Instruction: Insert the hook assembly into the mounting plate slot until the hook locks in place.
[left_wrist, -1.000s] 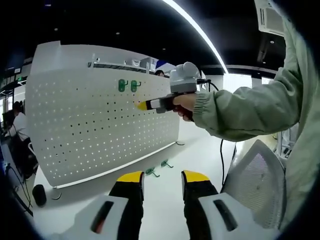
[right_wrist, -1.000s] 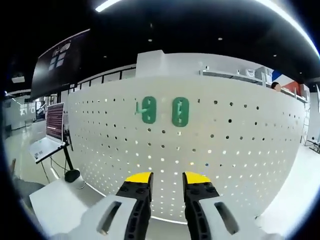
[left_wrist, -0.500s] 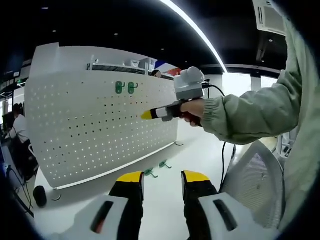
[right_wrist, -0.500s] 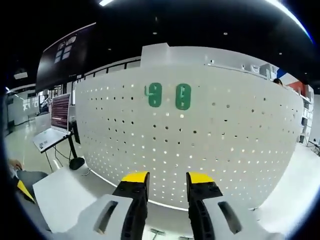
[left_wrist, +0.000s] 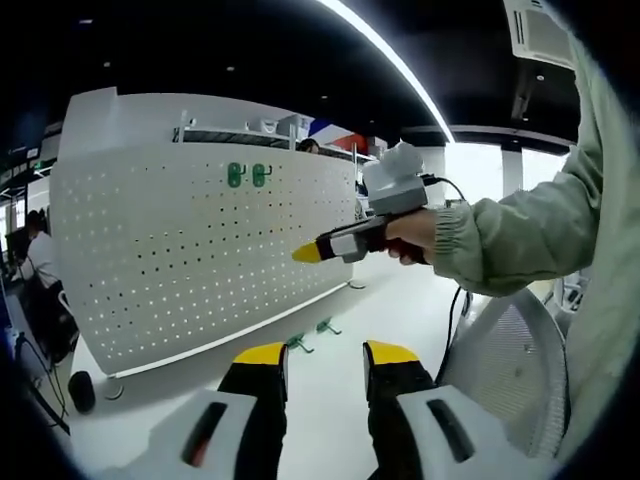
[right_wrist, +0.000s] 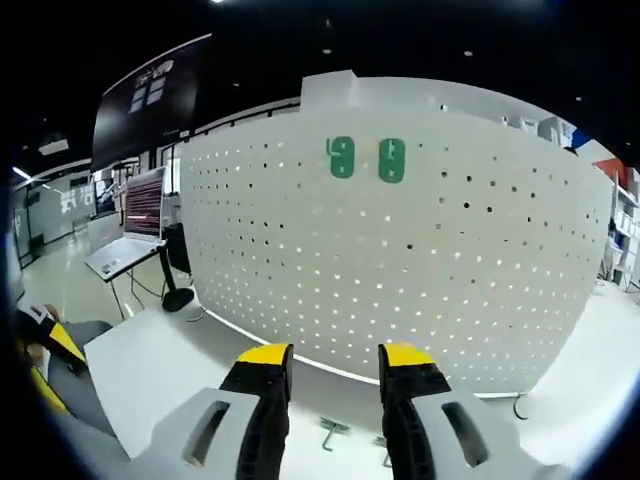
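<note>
Hooks: two green hooks already hang high on the pegboard, while two more lie on the table at its foot. Both tools, left and right, stand apart and empty, so picking up and inserting remain.

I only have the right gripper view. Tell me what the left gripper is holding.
Observer: Nothing. The left gripper has its jaws apart, with only the white table between them.
Operator: Now give me my right gripper's position as seen from outside.
Observer: In the left gripper view the right gripper is held off the pegboard. Its yellow tip points toward the board, lower than the two mounted green hooks.
Operator: Report anything close on the left gripper's side.
Observer: A white mesh chair back stands right beside the left gripper.
</note>
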